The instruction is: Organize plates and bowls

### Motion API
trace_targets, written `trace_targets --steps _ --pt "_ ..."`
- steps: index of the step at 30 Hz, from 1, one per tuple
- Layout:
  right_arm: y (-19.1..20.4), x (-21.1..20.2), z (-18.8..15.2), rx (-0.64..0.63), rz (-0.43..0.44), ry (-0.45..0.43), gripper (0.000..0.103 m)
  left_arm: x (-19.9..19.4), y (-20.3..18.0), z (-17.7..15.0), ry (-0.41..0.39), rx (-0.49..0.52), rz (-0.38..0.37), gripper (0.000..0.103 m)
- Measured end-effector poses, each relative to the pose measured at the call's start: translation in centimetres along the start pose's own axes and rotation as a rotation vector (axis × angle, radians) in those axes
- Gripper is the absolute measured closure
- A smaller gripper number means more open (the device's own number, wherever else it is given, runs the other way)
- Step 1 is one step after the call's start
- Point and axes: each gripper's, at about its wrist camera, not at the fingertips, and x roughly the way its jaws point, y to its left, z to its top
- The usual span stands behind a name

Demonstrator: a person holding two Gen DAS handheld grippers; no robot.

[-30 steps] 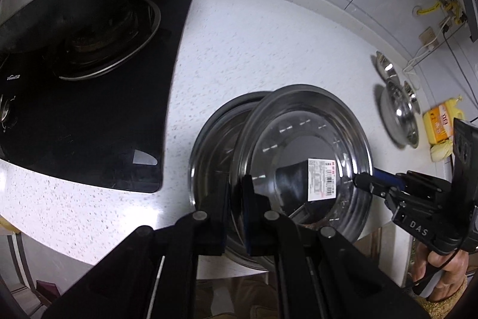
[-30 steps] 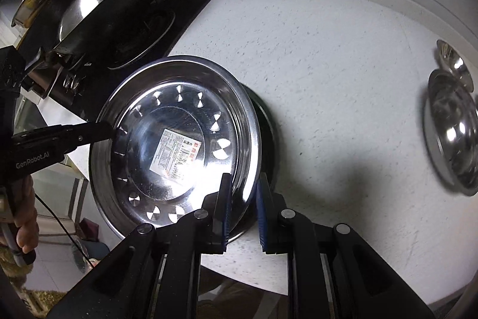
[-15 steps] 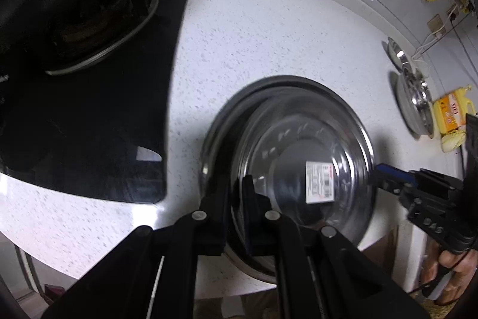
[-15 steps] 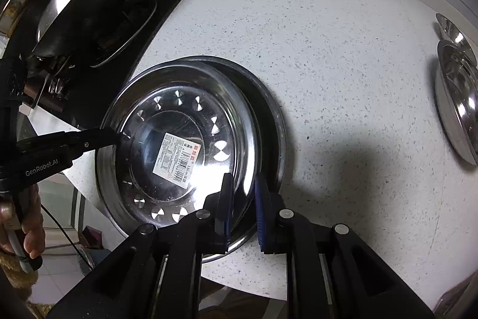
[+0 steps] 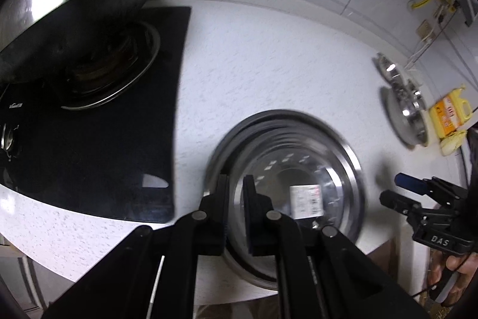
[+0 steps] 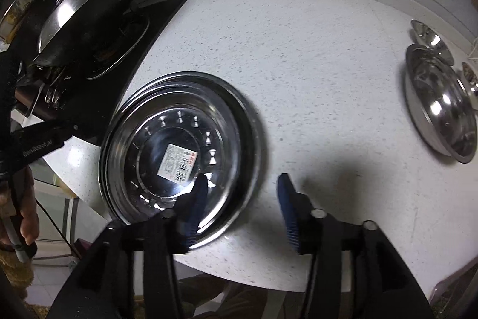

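A steel plate with a white barcode label (image 6: pixel 176 162) lies nested on a larger steel plate (image 6: pixel 248 121) near the counter's front edge; it also shows in the left wrist view (image 5: pixel 304 193). My right gripper (image 6: pixel 242 193) is open, its jaws wide apart over the stack's right rim, holding nothing. It appears at the right of the left wrist view (image 5: pixel 397 187). My left gripper (image 5: pixel 236 199) has its jaws narrowly apart at the stack's left rim; whether it grips the rim is unclear.
A black hob (image 5: pixel 98 145) with a lidded wok (image 5: pixel 74 8) lies left of the plates. Steel bowls (image 6: pixel 442 106) sit at the far right of the white counter (image 6: pixel 298 50). A yellow bottle (image 5: pixel 448 117) stands by the wall beyond the bowls.
The labelled plate has come down from a tilt and now lies flat in the larger plate. My right gripper has opened and let go of its rim.
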Motion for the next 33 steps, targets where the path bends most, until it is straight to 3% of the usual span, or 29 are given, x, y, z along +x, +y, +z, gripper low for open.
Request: trace_targets --steps 3,4,5,6,10,12,14,24,31,33 --pt "-1.6 -1.3 -0.3 0.016 -0.008 -0.014 0.046 -0.3 -1.6 0.0 0.017 -0.01 -0.066 0.092" --pt "-2.2 -1.6 -0.4 0.021 -0.012 -0.016 0.044 -0.2 -2.7 -0.1 0.026 -0.001 -0.088 0.087" --pt "-2.9 -2.0 -0.6 0.028 -0.021 -0.017 0.043 -0.2 -3.7 -0.2 0.024 0.006 -0.099 0.074" --pt "-3.8 -2.4 -0.7 0.036 -0.028 -0.019 0.043 -0.2 -4.6 -0.2 0.018 0.011 -0.11 0.07" --pt "-7.8 -3.8 -1.2 0.09 -0.048 -0.036 0.041 0.5 -9.0 0.0 0.028 0.036 -0.142 0.067" --pt "-10.8 -4.9 -1.7 0.132 -0.05 -0.052 0.038 0.9 -11.5 0.2 0.021 0.061 -0.147 0.055" --pt "-13.5 -6.0 -2.0 0.149 -0.074 -0.074 0.033 1.6 -14.4 0.7 0.008 0.082 -0.152 0.053" --pt "-26.1 -9.4 -2.1 0.259 -0.114 -0.138 0.022 6.7 -25.2 3.9 -0.001 0.14 -0.098 0.043" --pt "-31.0 -9.2 0.1 0.269 -0.102 -0.147 0.019 10.2 -28.8 6.5 -0.009 0.159 -0.016 0.041" --pt "-32.2 -8.3 1.0 0.267 -0.099 -0.135 0.016 11.1 -28.9 7.3 -0.008 0.127 -0.022 0.04"
